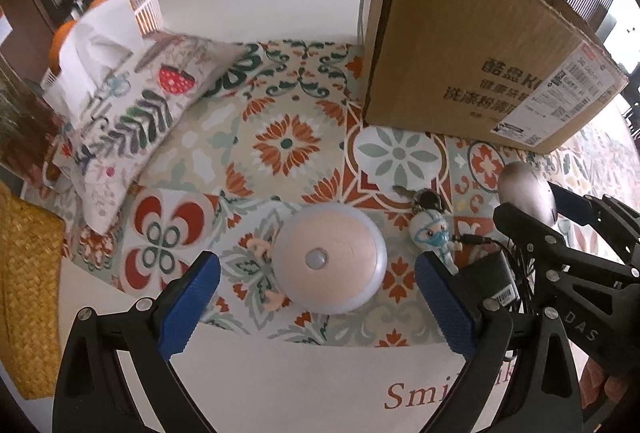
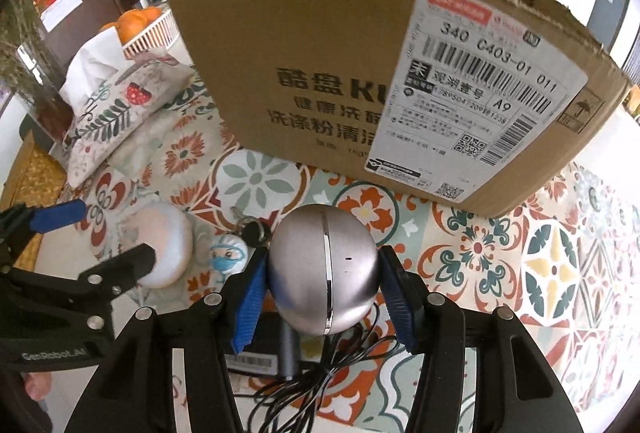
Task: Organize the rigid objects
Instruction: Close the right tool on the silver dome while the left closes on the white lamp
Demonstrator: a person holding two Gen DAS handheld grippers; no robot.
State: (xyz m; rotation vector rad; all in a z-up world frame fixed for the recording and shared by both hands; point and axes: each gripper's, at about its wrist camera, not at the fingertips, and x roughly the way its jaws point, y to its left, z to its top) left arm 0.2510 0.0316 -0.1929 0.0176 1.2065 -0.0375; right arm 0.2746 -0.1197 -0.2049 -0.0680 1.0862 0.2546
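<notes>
Landmark = cardboard box [image 2: 360,81], standing on the patterned cloth [image 1: 288,145] over the white worktop [image 1: 280,373].

R gripper [image 2: 324,293]: closed on the silver ball-shaped device [image 2: 324,273], 2 blue pads pressing its sides, just in front of the box's labelled face. Ball has a chrome band round it; its black cable [image 2: 332,365] trails in loops below, w/ a dark flat unit [image 2: 256,357] underneath. From the L wrist view the ball [image 1: 528,193] sits below the box's near corner, R gripper's black frame around it.

L gripper [image 1: 316,293]: open, pads wide apart, nothing between them pressed. Round white puck light [image 1: 332,261] lies on the cloth btwn the pads but untouched, in front of the box & off toward its left side. In the R wrist view 1 L finger overlaps the light's edge; contact can't tell.

Btwn light & ball: small masked figure keychain [image 1: 432,233] w/ keys [image 1: 420,197], lying on the cloth, nearer the box than the light.

Far left of box: floral cushion [image 1: 132,121] w/ white tissue [image 1: 96,49] on top, white basket of oranges [image 2: 148,25] behind.
</notes>
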